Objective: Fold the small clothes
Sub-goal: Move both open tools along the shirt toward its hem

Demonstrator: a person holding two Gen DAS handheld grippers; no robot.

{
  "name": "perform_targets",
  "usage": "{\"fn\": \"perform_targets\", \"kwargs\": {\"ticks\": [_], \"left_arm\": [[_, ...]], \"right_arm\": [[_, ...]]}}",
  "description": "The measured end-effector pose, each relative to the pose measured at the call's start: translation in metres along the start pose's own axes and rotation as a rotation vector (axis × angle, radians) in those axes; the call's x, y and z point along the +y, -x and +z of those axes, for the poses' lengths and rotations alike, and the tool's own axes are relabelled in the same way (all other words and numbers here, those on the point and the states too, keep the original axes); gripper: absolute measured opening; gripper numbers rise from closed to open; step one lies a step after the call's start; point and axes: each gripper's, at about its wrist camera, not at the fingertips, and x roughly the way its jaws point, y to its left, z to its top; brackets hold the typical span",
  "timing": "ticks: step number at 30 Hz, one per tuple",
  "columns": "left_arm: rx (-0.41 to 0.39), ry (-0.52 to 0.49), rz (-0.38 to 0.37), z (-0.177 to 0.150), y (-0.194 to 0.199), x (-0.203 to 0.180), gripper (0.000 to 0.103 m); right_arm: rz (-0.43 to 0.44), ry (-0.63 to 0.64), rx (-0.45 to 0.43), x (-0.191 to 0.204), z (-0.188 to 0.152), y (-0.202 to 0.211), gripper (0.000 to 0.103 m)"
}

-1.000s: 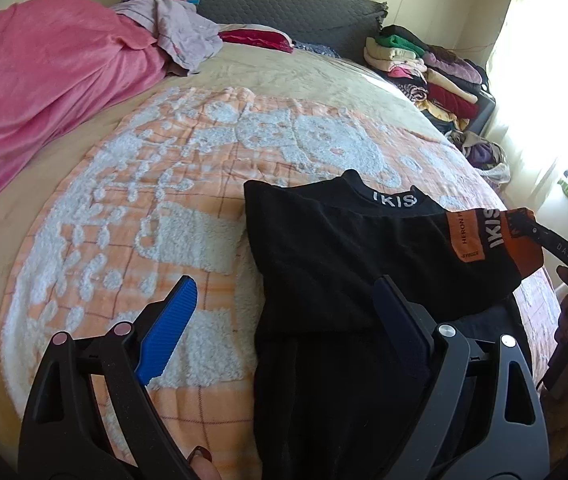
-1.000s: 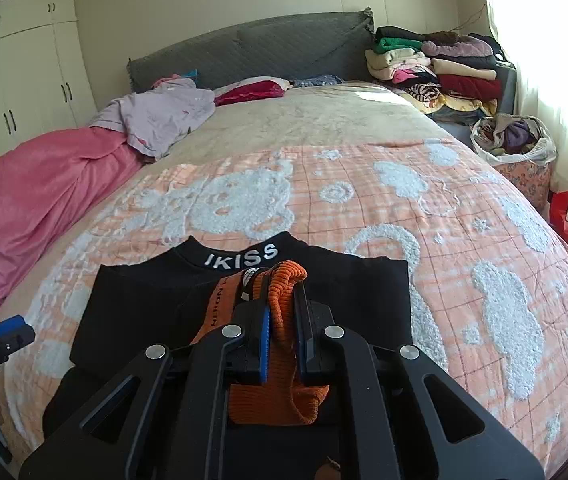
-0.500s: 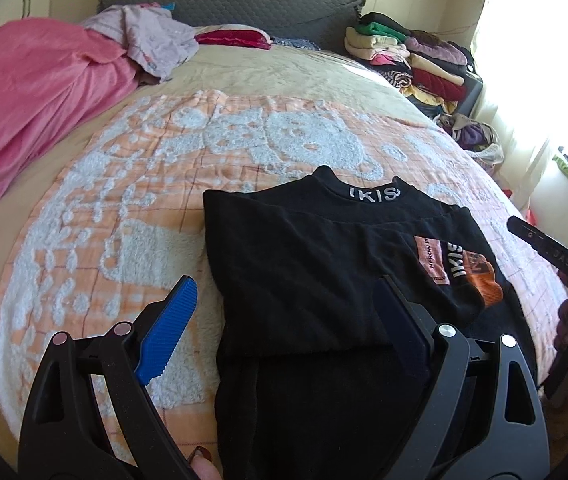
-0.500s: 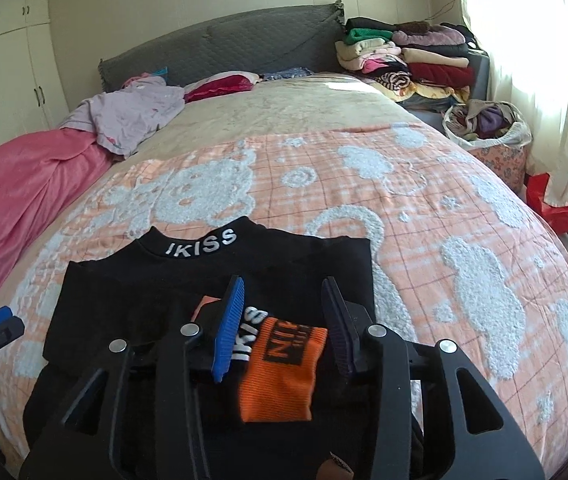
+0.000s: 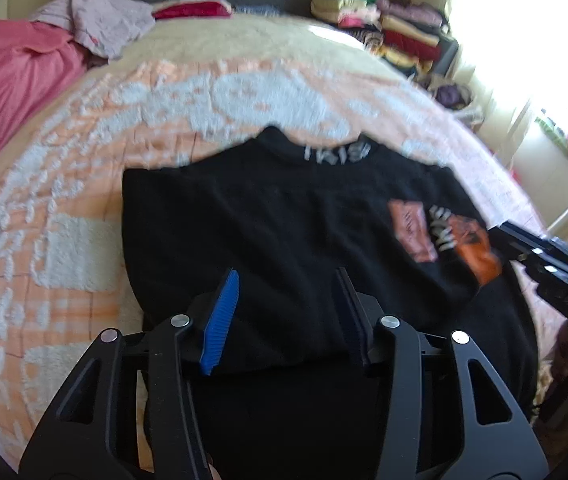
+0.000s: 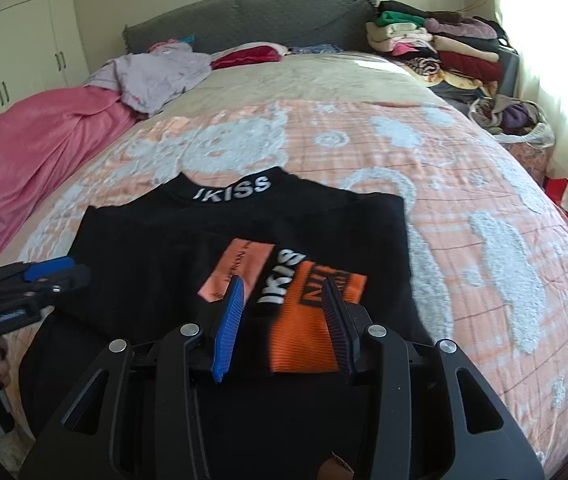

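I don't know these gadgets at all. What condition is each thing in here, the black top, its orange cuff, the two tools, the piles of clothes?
black top: flat on the bed, sleeve folded across its front.
orange cuff: lying on the top, released.
right tool: open, over the cuff; its jaws have just been opening.
left tool: open, nothing gripped; its jaws have just been closing.
stacked clothes: folded.
lilac garment: crumpled.

Daylight glare from window (image 6: 556,60) at right; left view motion-blurred; fisheye edges dark.
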Motion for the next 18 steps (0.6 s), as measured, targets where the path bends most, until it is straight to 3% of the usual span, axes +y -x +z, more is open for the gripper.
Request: {"fn": "perform_targets", "kwargs": {"ticks": [3,8,12,18], "left_arm": [[0.054,0.011,0.027,-0.007,-0.016,0.007,0.040],[0.051,0.037,-0.007,-0.014,-0.016,0.015,0.040],[0.050,0.036,-0.013,-0.015,-0.015,0.016,0.041],[0.043,0.038,-0.018,-0.018,-0.014,0.016,0.041]], "right_arm": [[0.026,0.032,0.019,0.014,0.000,-0.007,0.040],[0.050,0.083,0.072,0.031,-0.005,-0.024,0.040],[0.022,0.059,0.166,0.027,-0.015,-0.045,0.037],[0.048,0.004,0.154,0.022,-0.022,-0.045,0.037]]}}
